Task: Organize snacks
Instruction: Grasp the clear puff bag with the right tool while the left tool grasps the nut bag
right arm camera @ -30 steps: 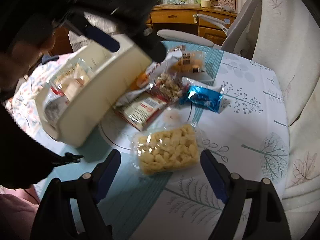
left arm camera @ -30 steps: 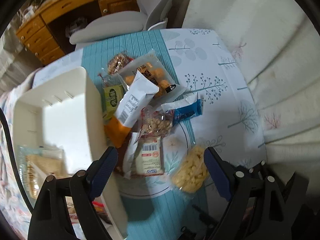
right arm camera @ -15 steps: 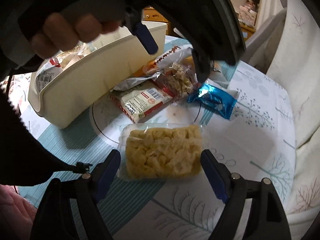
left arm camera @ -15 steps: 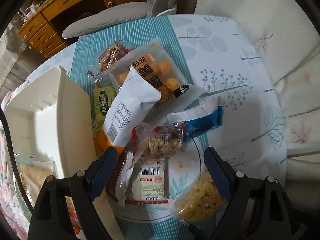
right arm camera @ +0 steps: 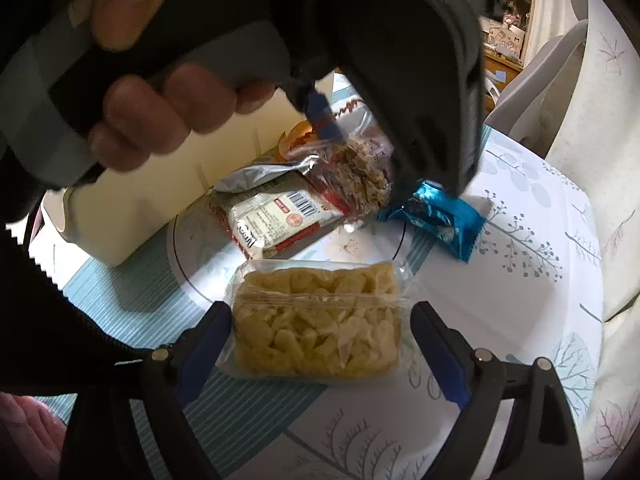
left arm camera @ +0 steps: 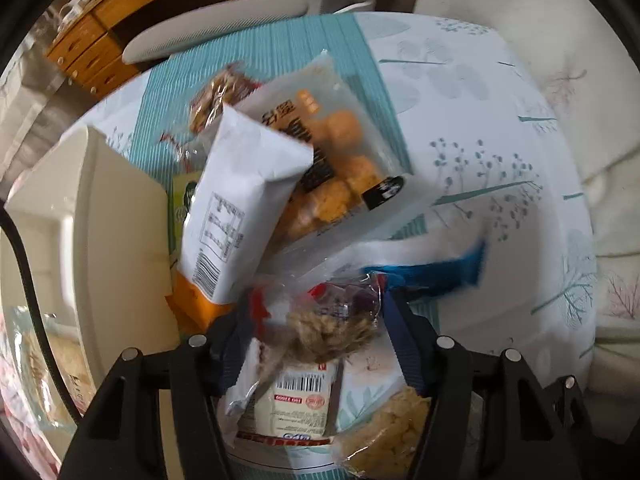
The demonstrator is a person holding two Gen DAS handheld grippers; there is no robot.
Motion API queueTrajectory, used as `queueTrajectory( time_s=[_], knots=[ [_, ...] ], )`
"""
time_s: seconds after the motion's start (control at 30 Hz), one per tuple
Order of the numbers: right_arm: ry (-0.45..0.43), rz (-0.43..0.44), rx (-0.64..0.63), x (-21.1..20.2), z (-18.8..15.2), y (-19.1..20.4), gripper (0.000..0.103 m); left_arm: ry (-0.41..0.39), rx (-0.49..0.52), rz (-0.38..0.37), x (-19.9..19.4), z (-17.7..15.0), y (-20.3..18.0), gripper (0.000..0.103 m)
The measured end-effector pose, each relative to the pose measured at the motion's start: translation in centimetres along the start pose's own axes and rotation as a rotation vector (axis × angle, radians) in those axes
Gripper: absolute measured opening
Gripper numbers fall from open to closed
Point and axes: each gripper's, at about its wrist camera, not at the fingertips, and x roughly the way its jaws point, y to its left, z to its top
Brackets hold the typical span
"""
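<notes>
The left gripper has dropped beside the cream bin and its jaws are closing around the oat cluster packet; the right gripper, spread and opening, straddles the puffed snack pack nearer than the bin on the desk: two pickups starting

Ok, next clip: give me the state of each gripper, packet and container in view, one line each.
left gripper: jaws closing around the granola packet
granola packet: sealed, between the left jaws, on top of the pile
right gripper: jaws opening, straddling the puffed snack packet without gripping it
puffed snack packet: sealed, flat on the table
blue packet: sealed, lying alone on the tablecloth
cream bin: open-topped, holding packets
</notes>
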Motion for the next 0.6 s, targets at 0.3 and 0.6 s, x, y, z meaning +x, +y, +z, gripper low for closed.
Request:
queueTrajectory(
  time_s=[0.3, 0.6],
  knots=[
    [-0.008, 0.029, 0.02, 0.0, 0.0, -0.6, 0.09, -0.003, -0.026, -0.024, 0.5, 0.3, 1.0, 0.04],
    [0.004, 0.041, 0.043, -0.2, -0.1, -0.8, 0.083, 0.008, -0.07, -0.075, 0.2, -0.1, 2.5, 0.039]
  ],
)
